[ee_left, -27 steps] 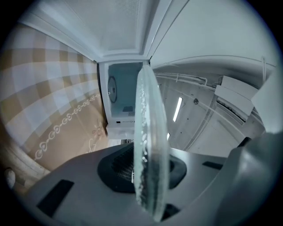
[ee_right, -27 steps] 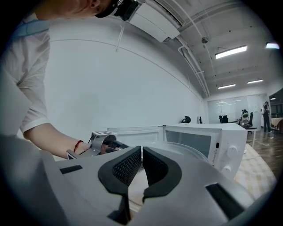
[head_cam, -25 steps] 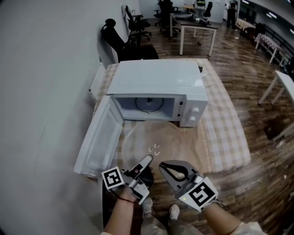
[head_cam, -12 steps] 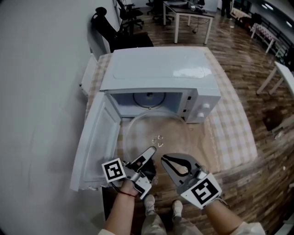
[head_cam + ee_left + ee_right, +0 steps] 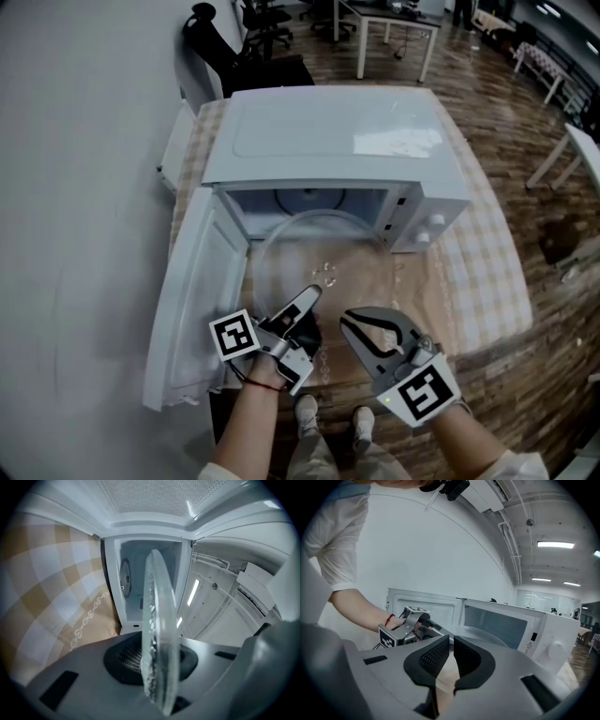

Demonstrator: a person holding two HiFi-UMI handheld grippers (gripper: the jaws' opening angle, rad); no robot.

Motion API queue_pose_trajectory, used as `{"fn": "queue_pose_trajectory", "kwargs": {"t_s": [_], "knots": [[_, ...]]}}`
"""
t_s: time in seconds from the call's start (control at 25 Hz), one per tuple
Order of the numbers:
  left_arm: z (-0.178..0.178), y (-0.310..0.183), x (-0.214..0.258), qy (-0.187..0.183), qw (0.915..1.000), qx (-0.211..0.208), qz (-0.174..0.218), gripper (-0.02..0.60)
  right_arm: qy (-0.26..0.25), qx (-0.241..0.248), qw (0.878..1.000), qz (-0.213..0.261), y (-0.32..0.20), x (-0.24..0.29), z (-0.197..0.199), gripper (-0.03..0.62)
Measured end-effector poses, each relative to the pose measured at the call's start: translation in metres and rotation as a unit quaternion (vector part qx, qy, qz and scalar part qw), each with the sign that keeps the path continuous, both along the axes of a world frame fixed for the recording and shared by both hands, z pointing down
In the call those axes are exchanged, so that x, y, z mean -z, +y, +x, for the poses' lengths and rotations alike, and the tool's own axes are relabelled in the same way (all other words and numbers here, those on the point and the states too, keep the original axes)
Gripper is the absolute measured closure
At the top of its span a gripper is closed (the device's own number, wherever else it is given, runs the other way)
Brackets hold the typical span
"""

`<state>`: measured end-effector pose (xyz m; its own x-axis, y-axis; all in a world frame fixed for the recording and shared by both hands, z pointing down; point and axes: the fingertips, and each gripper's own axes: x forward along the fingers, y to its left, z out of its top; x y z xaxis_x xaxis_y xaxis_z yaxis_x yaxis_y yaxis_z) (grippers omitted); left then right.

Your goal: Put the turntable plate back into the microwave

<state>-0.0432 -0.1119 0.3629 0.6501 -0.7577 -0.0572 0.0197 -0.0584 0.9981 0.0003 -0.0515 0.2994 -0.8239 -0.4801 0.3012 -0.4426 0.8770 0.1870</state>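
Observation:
The clear glass turntable plate (image 5: 319,253) is held flat by its near rim, and its far rim reaches the mouth of the white microwave (image 5: 328,141). My left gripper (image 5: 309,296) is shut on that rim. In the left gripper view the plate (image 5: 159,634) stands edge-on between the pads, in front of the open cavity (image 5: 140,592). The roller ring (image 5: 309,199) lies on the cavity floor. My right gripper (image 5: 350,322) hovers shut and empty to the right of the left one. In the right gripper view its pads (image 5: 438,656) meet, with the left gripper (image 5: 412,623) and the plate (image 5: 483,634) beyond.
The microwave door (image 5: 202,300) hangs open to the left, close beside my left hand. The microwave stands on a table with a checked cloth (image 5: 478,272). A white wall (image 5: 75,234) lies left; office chairs (image 5: 211,47) and desks stand behind.
Both grippers have moved forward toward the microwave and a little down. The plate has travelled with the left gripper, and its far rim now sits at the cavity mouth.

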Motion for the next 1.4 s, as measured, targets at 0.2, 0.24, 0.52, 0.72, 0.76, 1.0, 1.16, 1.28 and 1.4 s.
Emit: {"fn": "queue_pose_trajectory", "kwargs": {"t_s": [0.2, 0.24, 0.52, 0.72, 0.76, 1.0, 1.16, 1.28, 1.4], "knots": [[-0.004, -0.021, 0.002, -0.008, 1.0000, 0.001, 0.002, 0.532, 0.085, 0.014, 0.996, 0.037, -0.004, -0.019, 0.004, 0.559], [-0.005, -0.025, 0.003, -0.008, 1.0000, 0.001, 0.003, 0.534, 0.103, 0.020, 0.993, 0.049, -0.005, -0.021, 0.003, 0.559], [-0.011, -0.048, 0.004, -0.012, 0.9999, 0.007, 0.005, 0.534, 0.229, 0.070, 0.962, 0.129, -0.020, -0.034, -0.004, 0.434], [-0.012, -0.055, 0.001, -0.007, 0.9999, 0.015, 0.000, 0.534, 0.301, 0.107, 0.929, 0.186, -0.023, -0.041, -0.007, 0.435], [-0.012, -0.056, 0.000, -0.006, 0.9999, 0.016, -0.002, 0.534, 0.311, 0.115, 0.924, 0.191, -0.021, -0.043, -0.007, 0.436], [-0.016, -0.063, -0.003, 0.002, 0.9996, 0.026, -0.011, 0.534, 0.342, 0.141, 0.905, 0.212, -0.015, -0.058, -0.010, 0.436], [-0.022, -0.076, -0.005, -0.002, 0.9993, 0.035, -0.012, 0.534, 0.333, 0.130, 0.910, 0.210, -0.025, -0.059, -0.013, 0.436], [-0.026, -0.089, -0.006, -0.013, 0.9987, 0.049, -0.008, 0.534, 0.283, 0.100, 0.933, 0.200, -0.036, -0.048, -0.018, 0.436], [-0.028, -0.099, -0.007, -0.009, 0.9973, 0.073, -0.006, 0.532, 0.193, 0.060, 0.966, 0.159, -0.045, -0.033, -0.023, 0.436]]}}
